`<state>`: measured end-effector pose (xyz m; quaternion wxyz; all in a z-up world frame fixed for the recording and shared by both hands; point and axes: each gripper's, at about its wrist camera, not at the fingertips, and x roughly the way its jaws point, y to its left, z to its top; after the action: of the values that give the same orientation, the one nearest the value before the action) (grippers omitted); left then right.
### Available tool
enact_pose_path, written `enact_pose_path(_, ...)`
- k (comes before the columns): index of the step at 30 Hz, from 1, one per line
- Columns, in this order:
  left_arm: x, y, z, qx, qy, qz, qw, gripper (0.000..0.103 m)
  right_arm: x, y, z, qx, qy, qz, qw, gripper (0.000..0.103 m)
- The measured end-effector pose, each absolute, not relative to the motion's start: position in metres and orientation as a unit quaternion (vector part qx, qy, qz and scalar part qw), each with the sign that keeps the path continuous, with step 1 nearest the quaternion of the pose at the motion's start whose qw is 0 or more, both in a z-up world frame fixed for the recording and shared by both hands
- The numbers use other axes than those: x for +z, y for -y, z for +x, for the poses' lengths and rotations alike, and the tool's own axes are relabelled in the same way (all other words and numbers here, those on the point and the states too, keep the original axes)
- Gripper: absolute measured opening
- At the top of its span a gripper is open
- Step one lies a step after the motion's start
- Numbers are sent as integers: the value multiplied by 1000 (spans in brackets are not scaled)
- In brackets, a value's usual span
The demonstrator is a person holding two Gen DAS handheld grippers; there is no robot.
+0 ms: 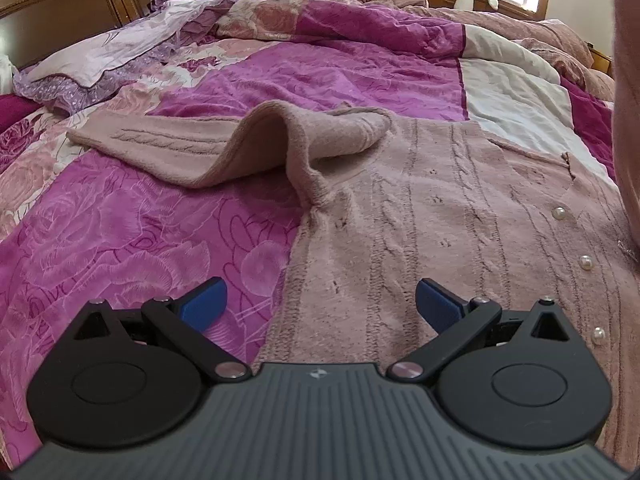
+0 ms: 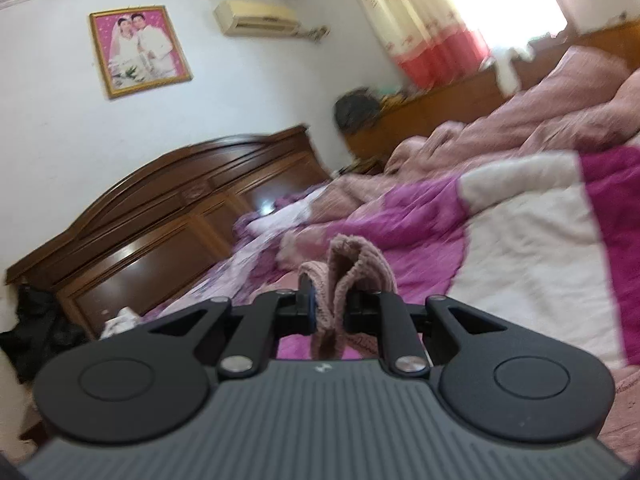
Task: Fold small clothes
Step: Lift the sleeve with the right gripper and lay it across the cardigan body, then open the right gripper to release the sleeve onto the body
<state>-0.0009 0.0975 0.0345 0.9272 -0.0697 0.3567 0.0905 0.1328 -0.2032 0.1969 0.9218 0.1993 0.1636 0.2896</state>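
Observation:
A dusty-pink cable-knit cardigan with pearl buttons lies flat on the bed. Its left sleeve stretches to the left, humped in a loose fold near the shoulder. My left gripper hovers open over the cardigan's lower left edge, blue pads wide apart with nothing between them. In the right wrist view my right gripper is shut on a bunched piece of the pink knit, lifted above the bed and pointing toward the headboard. A raised strip of pink knit shows at the right edge of the left wrist view.
The bed wears a magenta and white floral quilt. A lilac pillow lies at the head, a rumpled pink blanket at the far side. A wooden headboard, a framed photo and a curtained window stand behind.

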Motion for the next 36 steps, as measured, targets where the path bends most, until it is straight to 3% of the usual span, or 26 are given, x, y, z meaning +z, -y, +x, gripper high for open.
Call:
enact_pose_path(6,39,-108,-6,103,-345,-80,930,103,162,162,166,351,-224,220,882,15)
enact_pose_path(13,42,-120,-6,112,-336,-84,931,103,121,116,182,332,-292,161,883,18)
enact_pose_path(15,46,-122,-5,112,-332,-84,933,103,114,106,181,308,-300,141,892,25)
enact_pose_path(17,51,-124,-3,109,-325,-80,936,103,109,106,177,292,-296,136,899,58)
enact_pose_path(19,57,-127,-1,108,-315,-77,940,103,108,110,174,282,-284,139,906,70)
enact_pose_path(28,96,-154,46,126,-276,-57,951,103,103,156,153,235,-281,146,919,69)
enact_pose_path(36,105,-151,120,71,-312,-56,946,103,66,207,112,146,-313,158,925,69)
